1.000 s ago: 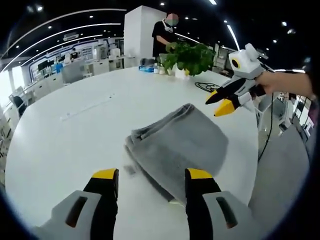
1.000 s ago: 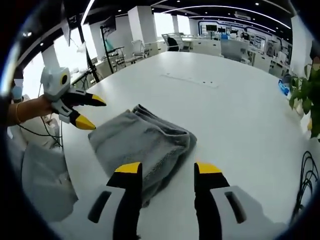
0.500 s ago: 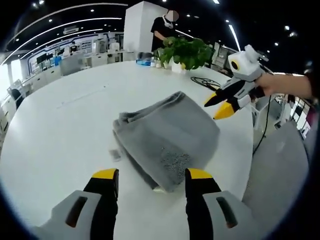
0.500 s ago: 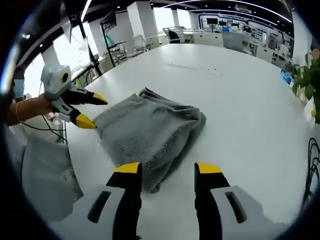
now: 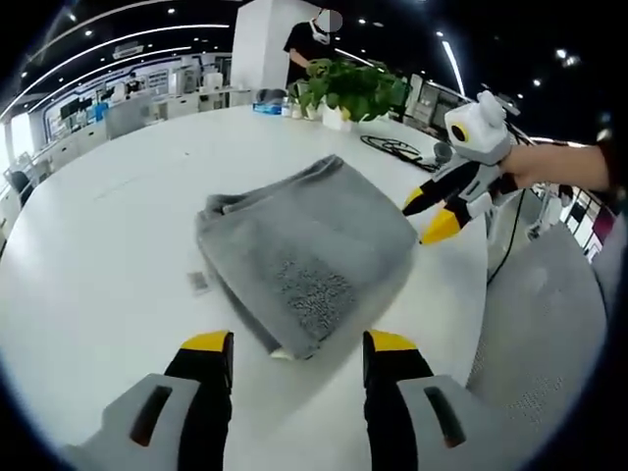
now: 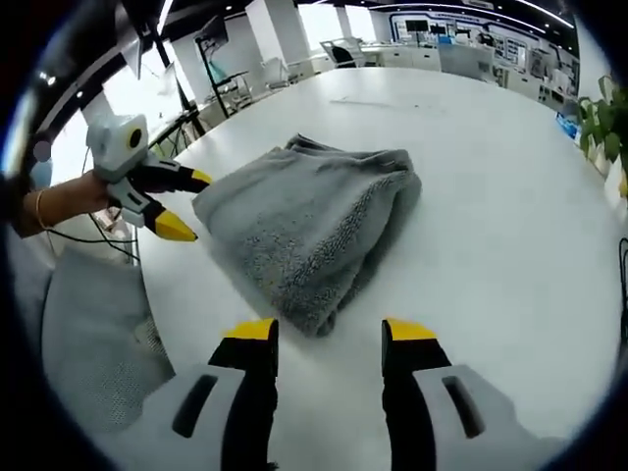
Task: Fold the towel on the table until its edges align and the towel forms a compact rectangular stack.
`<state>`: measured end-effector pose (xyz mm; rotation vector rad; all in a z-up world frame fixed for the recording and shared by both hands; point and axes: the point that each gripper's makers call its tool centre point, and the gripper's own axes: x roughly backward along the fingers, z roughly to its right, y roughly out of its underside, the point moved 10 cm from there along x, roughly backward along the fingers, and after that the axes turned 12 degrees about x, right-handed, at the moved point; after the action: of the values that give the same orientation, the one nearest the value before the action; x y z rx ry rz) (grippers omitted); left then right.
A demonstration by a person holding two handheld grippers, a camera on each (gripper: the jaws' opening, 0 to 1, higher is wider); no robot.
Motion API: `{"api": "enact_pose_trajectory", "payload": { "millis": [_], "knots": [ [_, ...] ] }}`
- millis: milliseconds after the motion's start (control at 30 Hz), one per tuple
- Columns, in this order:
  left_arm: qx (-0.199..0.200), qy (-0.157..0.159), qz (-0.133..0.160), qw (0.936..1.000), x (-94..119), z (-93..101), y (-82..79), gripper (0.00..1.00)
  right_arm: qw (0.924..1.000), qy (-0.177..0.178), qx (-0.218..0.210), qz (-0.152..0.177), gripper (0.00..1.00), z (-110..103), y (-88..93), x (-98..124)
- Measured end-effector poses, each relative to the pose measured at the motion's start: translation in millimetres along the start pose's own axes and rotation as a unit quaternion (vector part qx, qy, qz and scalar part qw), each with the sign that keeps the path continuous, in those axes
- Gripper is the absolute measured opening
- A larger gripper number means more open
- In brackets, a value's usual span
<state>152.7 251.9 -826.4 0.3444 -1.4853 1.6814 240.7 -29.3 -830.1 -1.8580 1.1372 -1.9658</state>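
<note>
Towel: the grey towel (image 5: 304, 255) lies on the white table (image 5: 108, 255), already doubled over into a thick, roughly rectangular bundle; the layered edges show along the side nearest the left claw.

Where it lies: straight ahead of the left claw (image 5: 294, 355), with its near corner just beyond the two yellow tips. From the right claw (image 6: 328, 337) it also sits straight ahead, its rounded fold (image 6: 324, 294) a little past the tips.

Left claw: its two prongs stand well apart with bare table between them, holding nothing.

Right claw: likewise spread wide and gripping nothing. In the left gripper view it hangs just off the towel's far right corner, prongs parted (a hand behind it).

Done so far: judging from the stacked layers, the main folds look finished and the towel is compact.

Left to do: the bundle looks a bit slack. One side bulges as a soft roll, and the corner near the left claw shows layers that do not quite meet. A small tuck or press to square the edges may be all that remains (or nothing, if this counts as aligned).

Surroundings: a potted plant (image 5: 353, 90) stands far beyond the towel, and a grey cloth (image 6: 93, 343) lies off the table edge, left of the right claw.
</note>
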Motion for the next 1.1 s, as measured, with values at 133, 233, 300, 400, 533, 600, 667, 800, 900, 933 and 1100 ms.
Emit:
{"api": "enact_pose_trajectory", "payload": {
  "millis": [133,233,300,400,533,600,667,800,900,933,1100],
  "knots": [
    [-0.003,0.003,-0.009,0.9999,-5.8,0.9,0.2,0.54,1.0,-0.004,0.0,-0.001,0.4,-1.7,0.1,-3.3],
    [-0.005,0.005,-0.013,0.9999,-9.1,2.0,-0.8,0.53,1.0,-0.006,0.0,0.001,0.39,-2.0,-1.5,-5.8],
    [-0.005,0.006,-0.014,0.9999,-11.0,1.9,-1.3,0.52,1.0,-0.007,0.002,0.001,0.39,-2.6,-2.9,-7.7],
    [-0.006,0.011,-0.018,0.9998,-14.8,2.4,-1.9,0.47,0.9999,-0.01,0.006,0.0,0.36,-3.0,-4.0,-12.0],
    [-0.006,0.022,-0.03,0.9993,-19.7,2.5,-0.9,0.38,0.9998,-0.014,0.015,-0.004,0.28,-6.1,-5.7,-15.5],
    [-0.011,0.024,-0.032,0.9991,-20.5,3.0,-0.8,0.3,0.9997,-0.016,0.018,-0.004,0.25,-7.7,-6.2,-16.4],
    [-0.011,0.023,-0.035,0.9991,-20.9,2.4,-0.5,0.29,0.9997,-0.017,0.015,-0.001,0.22,-7.3,-6.5,-17.3],
    [-0.01,0.023,-0.033,0.9992,-22.3,0.4,-1.0,0.26,0.9999,-0.014,0.006,0.003,0.21,-3.2,-8.0,-18.2],
    [-0.008,0.023,-0.036,0.9991,-24.6,-1.9,-3.3,0.26,0.9999,-0.009,0.002,0.005,0.21,0.8,-10.9,-19.4],
    [-0.007,0.022,-0.038,0.999,-25.0,-2.2,-4.0,0.25,1.0,-0.007,0.001,0.007,0.2,1.7,-11.8,-19.8],
    [-0.007,0.015,-0.034,0.9993,-28.3,-7.4,-9.8,0.25,0.9998,0.008,-0.009,0.016,0.2,8.2,-17.1,-25.0]
  ]
}}
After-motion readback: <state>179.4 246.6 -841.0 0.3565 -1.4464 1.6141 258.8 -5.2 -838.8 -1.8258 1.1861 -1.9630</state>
